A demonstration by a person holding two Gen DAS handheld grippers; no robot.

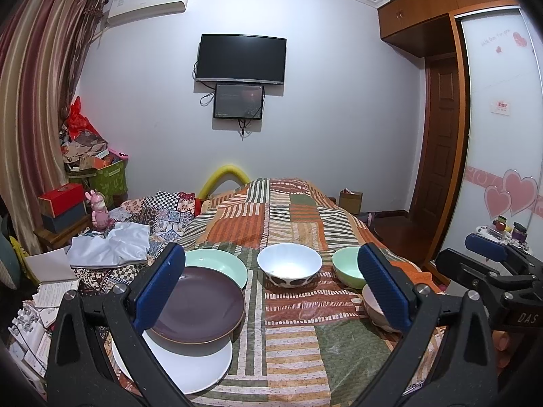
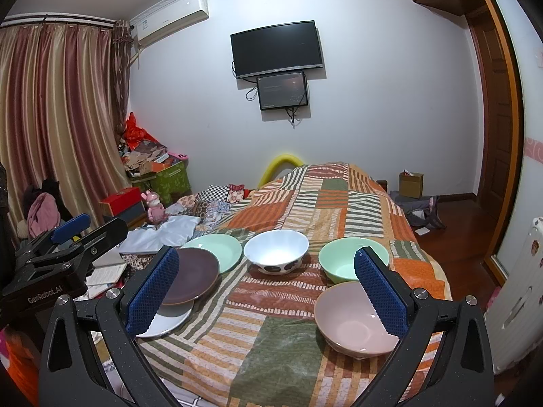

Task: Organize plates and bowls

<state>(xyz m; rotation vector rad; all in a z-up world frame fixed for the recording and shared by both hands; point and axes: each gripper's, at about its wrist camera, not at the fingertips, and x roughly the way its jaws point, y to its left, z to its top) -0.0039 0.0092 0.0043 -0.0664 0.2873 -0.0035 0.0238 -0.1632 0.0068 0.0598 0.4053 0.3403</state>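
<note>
Both hand-held grippers, left [image 1: 271, 291] and right [image 2: 266, 291], gape empty above the bed [image 2: 271, 356]; glossy brown plate [image 1: 200, 305] already stacked on round white plate [image 1: 193, 366], left.

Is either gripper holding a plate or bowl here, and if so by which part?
Nothing is held. The left gripper and right gripper are both open and empty above the bedspread.

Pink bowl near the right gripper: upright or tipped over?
Upright. The pink bowl sits on the bedspread, rim up, its empty inside showing.
</note>
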